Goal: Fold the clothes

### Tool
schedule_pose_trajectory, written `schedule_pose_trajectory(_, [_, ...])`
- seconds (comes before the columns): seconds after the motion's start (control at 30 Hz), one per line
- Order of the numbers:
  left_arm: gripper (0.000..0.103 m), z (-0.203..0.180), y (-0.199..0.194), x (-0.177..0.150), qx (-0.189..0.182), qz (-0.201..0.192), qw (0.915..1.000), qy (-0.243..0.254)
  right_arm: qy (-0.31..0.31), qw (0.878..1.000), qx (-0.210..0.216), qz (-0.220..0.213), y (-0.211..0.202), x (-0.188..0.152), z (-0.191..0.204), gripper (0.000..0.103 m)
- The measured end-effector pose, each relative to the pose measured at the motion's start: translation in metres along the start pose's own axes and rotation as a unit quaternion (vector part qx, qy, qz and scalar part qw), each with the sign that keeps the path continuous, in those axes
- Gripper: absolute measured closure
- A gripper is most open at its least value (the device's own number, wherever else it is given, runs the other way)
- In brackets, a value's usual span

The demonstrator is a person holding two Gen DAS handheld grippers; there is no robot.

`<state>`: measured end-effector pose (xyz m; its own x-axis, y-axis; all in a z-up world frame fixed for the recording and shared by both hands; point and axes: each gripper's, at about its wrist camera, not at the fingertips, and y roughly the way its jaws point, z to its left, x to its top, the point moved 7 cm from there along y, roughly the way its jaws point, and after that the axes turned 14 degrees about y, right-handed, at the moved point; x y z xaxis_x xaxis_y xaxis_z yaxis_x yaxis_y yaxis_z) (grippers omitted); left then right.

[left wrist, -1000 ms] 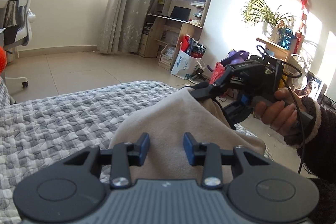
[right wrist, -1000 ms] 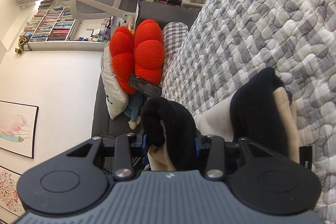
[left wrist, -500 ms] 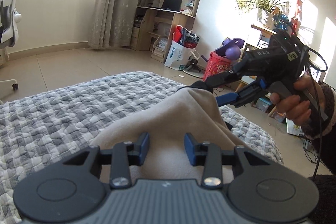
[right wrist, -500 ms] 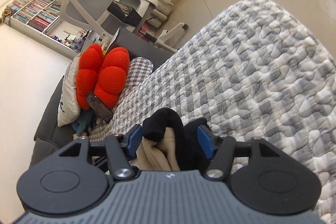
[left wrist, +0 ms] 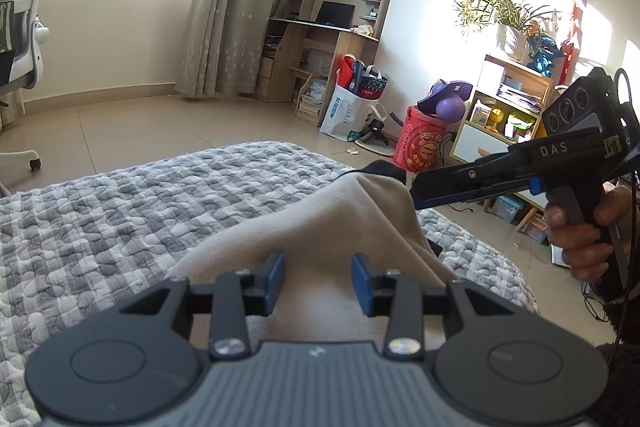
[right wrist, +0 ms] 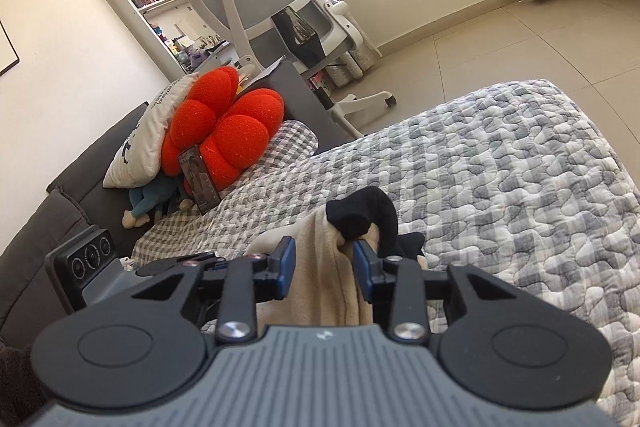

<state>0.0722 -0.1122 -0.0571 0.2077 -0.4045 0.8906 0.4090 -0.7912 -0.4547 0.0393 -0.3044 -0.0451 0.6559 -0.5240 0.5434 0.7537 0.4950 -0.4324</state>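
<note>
In the left wrist view my left gripper (left wrist: 318, 281) holds the same partial opening as a second ago. Beige fleece fills the gap between the blue pads (left wrist: 275, 277), but I cannot tell whether they press it.

The garment (left wrist: 320, 219), beige with a black lining, lies on the grey checked quilt (left wrist: 120, 211), its right end raised into a peak. A second ago that end sagged lower.

At the right of this view, the right gripper (left wrist: 416, 193) now meets the peak almost level; a second ago it was rolled on its side.

In the right wrist view the right gripper's jaws, which spread wider half a second ago, are closing. Fleece and the black cuff (right wrist: 360, 215) lie between them. The right pad (right wrist: 362, 261) touches cloth; the left one stands clear.

I judge this a re-grip: the corner is being retaken for carrying the fold across.
</note>
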Motion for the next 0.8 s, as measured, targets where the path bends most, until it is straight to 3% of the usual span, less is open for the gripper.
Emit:
schedule_pose_trajectory(0.17, [0.065, 0.0, 0.001, -0.001, 0.0, -0.001, 1.0, -0.001, -0.004, 1.0, -0.002, 0.013, 0.008, -0.01, -0.006, 0.067])
schedule_pose_trajectory(0.4, [0.065, 0.003, 0.001, -0.001, 0.0, -0.001, 1.0, -0.002, 0.006, 0.998, 0.004, 0.065, 0.014, -0.036, -0.014, 0.082])
schedule_pose_trajectory(0.47, [0.065, 0.002, 0.001, -0.001, 0.0, -0.001, 1.0, 0.001, 0.024, 0.996, 0.013, 0.087, 0.014, -0.039, -0.018, 0.088])
schedule_pose_trajectory(0.53, [0.065, 0.003, 0.0, -0.001, 0.002, -0.002, 1.0, 0.005, 0.07, 0.989, 0.065, 0.11, 0.007, -0.038, -0.017, 0.092])
schedule_pose_trajectory(0.57, [0.065, 0.002, -0.001, 0.0, 0.003, -0.003, 1.0, 0.008, 0.101, 0.984, 0.096, 0.111, 0.0, -0.033, -0.018, 0.092])
schedule_pose_trajectory(0.67, [0.065, 0.002, -0.005, 0.002, 0.001, -0.011, 0.9998, 0.014, 0.168, 0.973, 0.132, 0.082, -0.02, -0.011, -0.031, 0.093])
schedule_pose_trajectory(0.8, [0.065, 0.002, -0.006, 0.005, -0.003, -0.018, 0.9997, 0.016, 0.212, 0.972, 0.08, 0.067, -0.022, -0.002, -0.068, 0.093])
